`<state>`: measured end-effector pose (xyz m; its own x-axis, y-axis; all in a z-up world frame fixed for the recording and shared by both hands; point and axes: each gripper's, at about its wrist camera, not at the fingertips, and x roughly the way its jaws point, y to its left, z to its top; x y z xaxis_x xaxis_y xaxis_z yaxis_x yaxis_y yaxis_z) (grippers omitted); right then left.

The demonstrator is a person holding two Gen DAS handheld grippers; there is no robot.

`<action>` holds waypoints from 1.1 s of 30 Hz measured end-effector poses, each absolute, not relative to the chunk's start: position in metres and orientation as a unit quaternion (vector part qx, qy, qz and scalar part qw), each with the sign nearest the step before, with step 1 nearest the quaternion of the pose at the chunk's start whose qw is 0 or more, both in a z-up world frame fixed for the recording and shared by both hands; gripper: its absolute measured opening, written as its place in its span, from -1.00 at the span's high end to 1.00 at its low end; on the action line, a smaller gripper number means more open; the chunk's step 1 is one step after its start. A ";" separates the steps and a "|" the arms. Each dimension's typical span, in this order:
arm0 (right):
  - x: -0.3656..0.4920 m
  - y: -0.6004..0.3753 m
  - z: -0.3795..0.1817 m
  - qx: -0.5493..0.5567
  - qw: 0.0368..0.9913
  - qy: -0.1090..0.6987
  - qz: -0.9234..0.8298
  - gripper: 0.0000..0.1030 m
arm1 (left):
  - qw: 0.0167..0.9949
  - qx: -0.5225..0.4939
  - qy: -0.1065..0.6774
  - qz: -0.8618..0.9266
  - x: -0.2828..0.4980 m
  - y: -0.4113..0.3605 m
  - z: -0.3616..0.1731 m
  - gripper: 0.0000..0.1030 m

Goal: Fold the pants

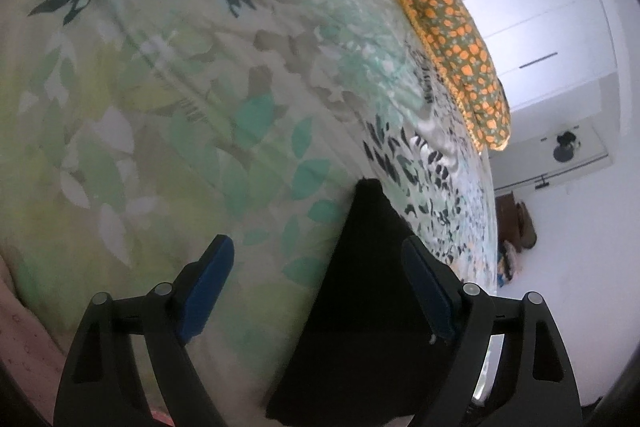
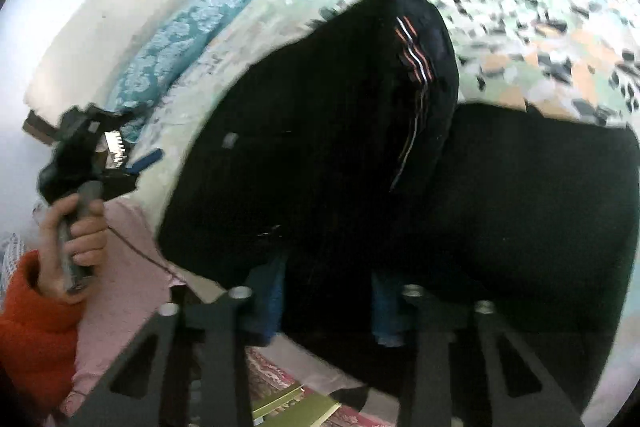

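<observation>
Clearly the fold is under way but not finished. At the far left of the right wrist view, the person's left hand [image 2: 74, 239], in an orange sleeve, grips the handle of the left gripper [image 2: 120, 163] over the near edge of the bed, just beside the pants and not touching them as far as this view shows. From its own camera the left gripper [image 1: 320, 267] has its blue-padded fingers [image 1: 208, 267] spread wide with nothing between the pads; below them lies the leaf-print bedspread [image 1: 160, 107], and a dark strip of the black pants [image 1: 360, 307] runs up between the fingers closer to the right one. Moving right in the right wrist view, the black pants [image 2: 312, 155] lie across the bedspread [image 2: 540, 39] in two dark masses: a raised, rounded fold with thin orange and white stripes, and a flatter section reaching toward the right edge. The right gripper [image 2: 328, 311] sits low in the frame with cloth filling the space between its fingers; it looks clamped on the near edge of the pants, though blur and dark fabric make this less than certain. I judge that one layer is being carried over another, so at least one fold is partly made. Laying that layer flat, squaring the edges and likely another fold remain. A folded orange-dotted cloth [image 1: 460, 55] rests at the far bed edge.
</observation>
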<state>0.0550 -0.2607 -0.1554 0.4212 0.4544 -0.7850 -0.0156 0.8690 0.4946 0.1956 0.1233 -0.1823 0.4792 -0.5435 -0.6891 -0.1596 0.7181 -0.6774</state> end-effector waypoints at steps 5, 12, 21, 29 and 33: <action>0.045 -0.273 -0.096 0.275 0.830 0.451 0.180 0.54 | 0.789 -0.356 0.488 -0.115 0.194 0.128 -0.181 -0.67; 0.021 -0.323 -0.040 0.298 0.842 0.419 0.164 0.55 | 0.800 -0.331 0.485 -0.126 0.188 0.120 -0.171 -0.67; -0.012 -0.394 -0.137 0.305 0.798 0.516 0.056 0.52 | 0.810 -0.286 0.491 -0.145 0.187 0.099 -0.163 -0.67; -0.028 -0.421 -0.151 0.312 0.786 0.534 -0.014 -0.40 | 0.834 -0.161 0.491 -0.193 0.170 0.044 -0.138 -0.69; -0.003 -0.417 -0.089 0.247 0.844 0.475 0.013 -0.40 | 0.838 -0.081 0.480 -0.246 0.173 -0.016 -0.125 -0.73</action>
<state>-0.0031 -0.4169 -0.0886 0.5482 0.2570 -0.7959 0.2123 0.8777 0.4296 0.1731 -0.0159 -0.1246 0.4170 -0.4906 -0.7651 0.3346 0.8655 -0.3727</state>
